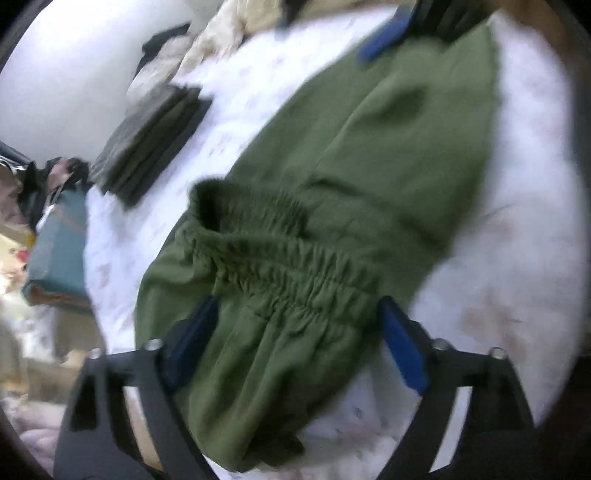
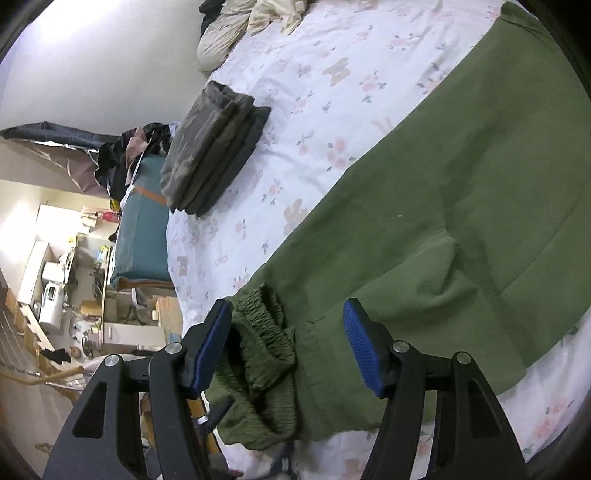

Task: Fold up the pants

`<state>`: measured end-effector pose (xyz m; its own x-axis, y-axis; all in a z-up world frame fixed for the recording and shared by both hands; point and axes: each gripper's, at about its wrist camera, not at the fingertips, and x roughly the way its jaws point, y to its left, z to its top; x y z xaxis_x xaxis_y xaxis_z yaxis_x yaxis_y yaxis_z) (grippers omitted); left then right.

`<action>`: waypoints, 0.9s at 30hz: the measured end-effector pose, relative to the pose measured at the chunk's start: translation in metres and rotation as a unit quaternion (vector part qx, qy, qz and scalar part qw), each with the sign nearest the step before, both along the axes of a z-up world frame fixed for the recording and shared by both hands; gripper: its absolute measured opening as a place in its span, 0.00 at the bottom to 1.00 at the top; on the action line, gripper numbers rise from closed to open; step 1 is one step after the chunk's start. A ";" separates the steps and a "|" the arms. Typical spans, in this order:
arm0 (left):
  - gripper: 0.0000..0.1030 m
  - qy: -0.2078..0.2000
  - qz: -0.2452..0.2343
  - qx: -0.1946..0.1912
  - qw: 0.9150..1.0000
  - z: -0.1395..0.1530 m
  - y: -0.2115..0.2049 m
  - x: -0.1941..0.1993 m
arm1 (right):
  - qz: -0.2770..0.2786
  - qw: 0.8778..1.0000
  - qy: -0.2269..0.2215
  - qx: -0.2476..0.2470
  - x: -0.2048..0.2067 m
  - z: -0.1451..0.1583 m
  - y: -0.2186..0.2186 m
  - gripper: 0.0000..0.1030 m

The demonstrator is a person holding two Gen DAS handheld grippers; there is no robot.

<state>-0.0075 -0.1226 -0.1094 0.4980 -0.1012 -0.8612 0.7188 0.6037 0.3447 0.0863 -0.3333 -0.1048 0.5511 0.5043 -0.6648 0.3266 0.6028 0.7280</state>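
Olive green pants [image 1: 354,192] lie stretched out on a floral white bed sheet [image 1: 498,280], legs together, elastic waistband [image 1: 280,254] nearest me. My left gripper [image 1: 299,314] is open, its blue pads on either side of the waistband, just above it. In the right wrist view the pants [image 2: 461,192] run from the near edge to the far right. My right gripper [image 2: 288,321] is open over the bunched waistband corner [image 2: 266,347] at the bed's edge. The right gripper's blue pad [image 1: 384,37] also shows far off at the top of the left wrist view, over the pants' far end.
A stack of folded dark and camouflage pants [image 2: 214,147] sits on the sheet to the left [image 1: 147,140]. Cream bedding and pillows [image 2: 236,26] lie at the bed's far end. A teal case [image 2: 144,229] and cluttered furniture stand beside the bed's left edge.
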 end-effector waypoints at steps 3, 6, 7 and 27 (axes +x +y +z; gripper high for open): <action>0.85 0.036 0.016 -0.078 0.996 0.032 0.031 0.002 | 0.012 1.000 0.003 -0.002 0.003 -0.002 0.008 0.64; 0.85 0.052 0.125 -0.127 0.983 0.042 0.076 0.030 | 0.045 0.999 0.003 -0.019 0.008 -0.004 0.028 0.69; 0.85 0.052 0.178 -0.133 0.974 0.039 0.095 0.040 | 0.056 0.998 0.002 -0.025 0.010 -0.004 0.034 0.70; 0.85 0.117 0.467 -0.141 0.865 -0.015 0.202 0.083 | 0.264 0.963 -0.056 -0.006 -0.007 -0.019 0.150 0.09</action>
